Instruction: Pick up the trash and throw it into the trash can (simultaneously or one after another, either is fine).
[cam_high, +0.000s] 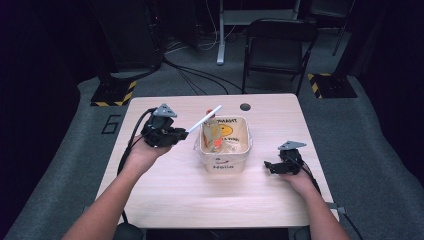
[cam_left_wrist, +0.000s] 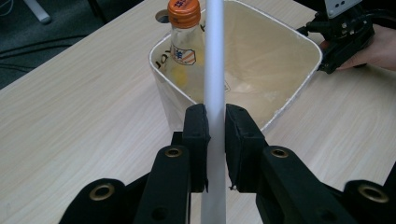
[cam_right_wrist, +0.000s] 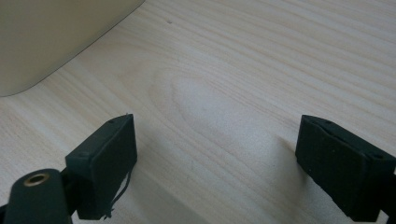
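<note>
White tube gripped in left tool (cam_left_wrist: 215, 128) above the container rim.

The white tube (cam_left_wrist: 215, 56) is clamped between the pads (cam_left_wrist: 196, 133) of the left tool and is held slanting over the near rim of the cream container (cam_left_wrist: 299, 88). An orange-capped bottle (cam_left_wrist: 184, 35) is seen standing inside the container. The right tool (cam_right_wrist: 215, 154) is rested low over the counter (cam_right_wrist: 261, 60), just beside the container, with jaws spread wide and nothing between them.

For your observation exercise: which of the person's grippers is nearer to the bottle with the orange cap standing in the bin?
Left. The left gripper hovers beside the bin's bottle corner; the right gripper rests on the bin's far side.
</note>
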